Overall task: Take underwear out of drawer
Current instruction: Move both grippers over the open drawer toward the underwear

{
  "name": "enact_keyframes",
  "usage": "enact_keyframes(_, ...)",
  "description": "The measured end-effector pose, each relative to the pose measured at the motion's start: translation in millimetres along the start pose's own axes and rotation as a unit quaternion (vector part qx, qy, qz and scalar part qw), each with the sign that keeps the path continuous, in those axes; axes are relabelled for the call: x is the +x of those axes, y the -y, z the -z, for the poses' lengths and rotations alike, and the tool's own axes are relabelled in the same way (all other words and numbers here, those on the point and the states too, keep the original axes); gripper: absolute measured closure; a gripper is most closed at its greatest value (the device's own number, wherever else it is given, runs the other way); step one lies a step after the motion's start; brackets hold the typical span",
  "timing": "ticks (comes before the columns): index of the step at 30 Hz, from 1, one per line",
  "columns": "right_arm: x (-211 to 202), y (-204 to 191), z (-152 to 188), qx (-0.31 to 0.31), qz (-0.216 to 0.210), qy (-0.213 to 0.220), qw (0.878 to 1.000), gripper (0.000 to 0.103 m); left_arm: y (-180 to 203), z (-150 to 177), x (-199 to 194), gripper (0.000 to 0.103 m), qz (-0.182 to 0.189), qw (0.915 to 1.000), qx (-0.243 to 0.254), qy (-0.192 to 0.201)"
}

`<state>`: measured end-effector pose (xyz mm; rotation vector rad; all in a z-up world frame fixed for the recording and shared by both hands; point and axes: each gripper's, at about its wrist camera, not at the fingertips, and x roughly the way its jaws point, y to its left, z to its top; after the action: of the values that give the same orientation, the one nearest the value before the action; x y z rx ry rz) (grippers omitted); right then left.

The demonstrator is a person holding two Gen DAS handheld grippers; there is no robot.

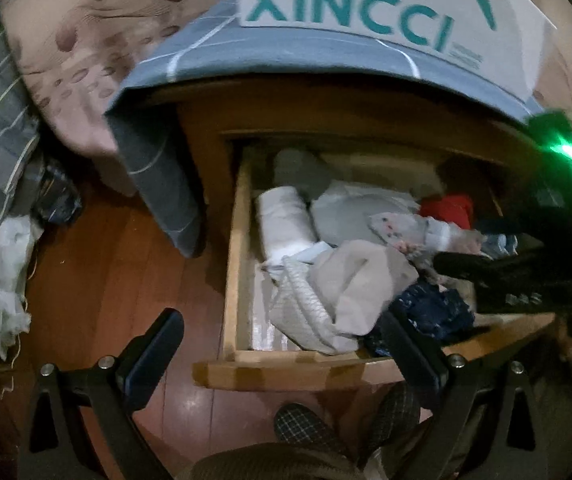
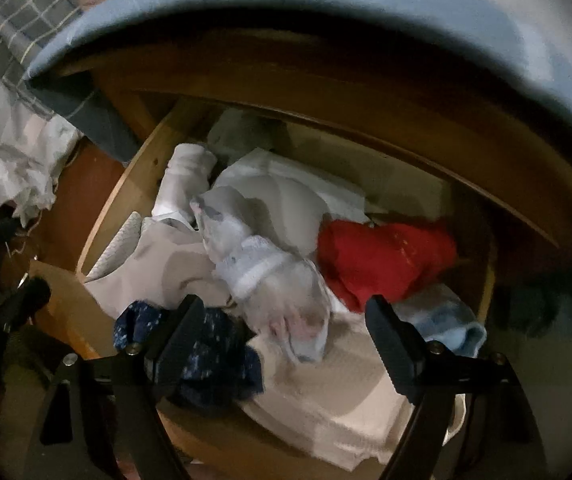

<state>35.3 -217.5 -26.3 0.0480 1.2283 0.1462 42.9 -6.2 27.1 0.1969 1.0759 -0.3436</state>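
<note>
Nearest the left wrist camera, the left gripper (image 1: pixel 282 356) has its black fingers (image 1: pixel 154 356) spread wide with nothing between them, hanging over the wooden floor (image 1: pixel 98 280) and the front rail of the open wooden drawer (image 1: pixel 238 240); a checked slipper (image 1: pixel 306 428) shows at the bottom edge. On the right wrist camera, the right gripper (image 2: pixel 282 340) stands over the drawer with its jaws well apart; a pale patterned sock-like piece (image 2: pixel 278 280) lies in the gap between them, but the pads do not press on it, so nothing is gripped. Its left finger (image 2: pixel 178 344) lies across a dark blue patterned garment (image 2: pixel 214 364) at the drawer's front. The underwear is still inside the drawer, mixed in a loose heap: a beige piece (image 1: pixel 358 280) and a ribbed white piece (image 1: pixel 302 308) toward the front, a rolled white cloth (image 1: pixel 282 220) at the left, a red item (image 2: pixel 386 264) toward the back right, and a light blue item (image 2: pixel 446 320) beside the right finger (image 2: pixel 394 344). Which of these is underwear cannot be told for certain. Above the drawer, a blue sheet (image 1: pixel 286 52) covers the bed, with a white box printed XINCCI (image 1: pixel 366 4) on it.
</note>
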Motion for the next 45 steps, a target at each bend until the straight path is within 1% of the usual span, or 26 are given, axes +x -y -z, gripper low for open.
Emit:
enact_keyframes(2,7.7,-2.7,-3.6,-0.009,0.006,-0.010,1.000,0.024,3.5,1.4,3.5,0.002,0.006,0.9999,0.010,-0.006)
enact_keyframes(4,16.2,-3.4,-6.5,-0.013,0.006,-0.021,1.000,0.028,4.9,2.4,7.0,0.002,0.014,0.9997,0.015,-0.011)
enact_keyframes(5,20.2,-4.1,-6.7,-0.014,0.007,-0.026,1.000,0.029,5.4,2.6,7.8,0.002,0.019,0.9996,0.016,-0.012)
enact_keyframes(8,28.6,-7.8,-7.1,-0.021,0.010,-0.032,0.999,0.031,3.9,2.9,11.2,0.002,0.038,0.9990,0.012,-0.021)
enact_keyframes(11,35.0,-8.3,-10.1,-0.027,0.010,-0.041,0.999,0.031,1.4,3.3,15.6,0.002,0.045,0.9985,0.003,-0.031)
enact_keyframes(13,38.4,-10.0,-10.6,-0.034,0.013,-0.045,0.998,0.035,0.1,3.0,15.4,0.002,0.050,0.9982,-0.001,-0.033)
enact_keyframes(15,41.7,-12.4,-9.5,-0.039,0.015,-0.047,0.998,0.036,0.6,2.5,13.5,0.002,0.059,0.9978,0.002,-0.032)
enact_keyframes(16,43.5,-13.1,-8.2,-0.040,0.010,-0.052,0.998,0.044,1.6,2.3,12.7,0.002,0.063,0.9975,0.005,-0.031)
enact_keyframes(17,44.6,-13.3,-7.1,-0.040,0.010,-0.053,0.998,0.049,4.0,2.3,11.3,0.002,0.070,0.9970,0.013,-0.031)
enact_keyframes(19,47.6,-11.9,-3.4,-0.037,0.007,-0.063,0.997,0.062,7.1,1.3,8.9,0.002,0.076,0.9964,0.020,-0.030)
enact_keyframes(20,47.2,-10.7,-2.3,-0.033,0.005,-0.062,0.998,0.064,10.4,0.8,7.5,0.002,0.084,0.9957,0.024,-0.030)
enact_keyframes(22,43.7,-7.3,-1.5,-0.024,0.003,-0.056,0.998,0.072,14.1,-0.5,7.9,0.002,0.095,0.9944,0.028,-0.035)
enact_keyframes(25,37.9,-2.8,0.1,-0.008,-0.012,-0.047,0.999,0.074,22.4,-3.4,9.8,0.002,0.122,0.9909,0.026,-0.052)
enact_keyframes(30,16.9,7.3,7.8,0.017,-0.023,-0.021,0.999,0.076,30.7,-11.5,15.5,0.002,0.161,0.9840,0.007,-0.076)
enact_keyframes(34,-2.2,22.4,18.1,0.044,-0.032,-0.004,0.999,0.077,37.4,-18.8,21.2,0.002,0.176,0.9800,-0.004,-0.093)
enact_keyframes(39,-14.1,36.7,33.4,0.084,-0.038,0.006,0.996,0.077,47.8,-29.2,29.5,0.002,0.200,0.9721,-0.022,-0.121)
enact_keyframes(45,-24.1,48.3,56.7,0.119,-0.041,0.014,0.992,0.077,67.7,-39.4,46.1,0.002,0.205,0.9631,-0.024,-0.173)
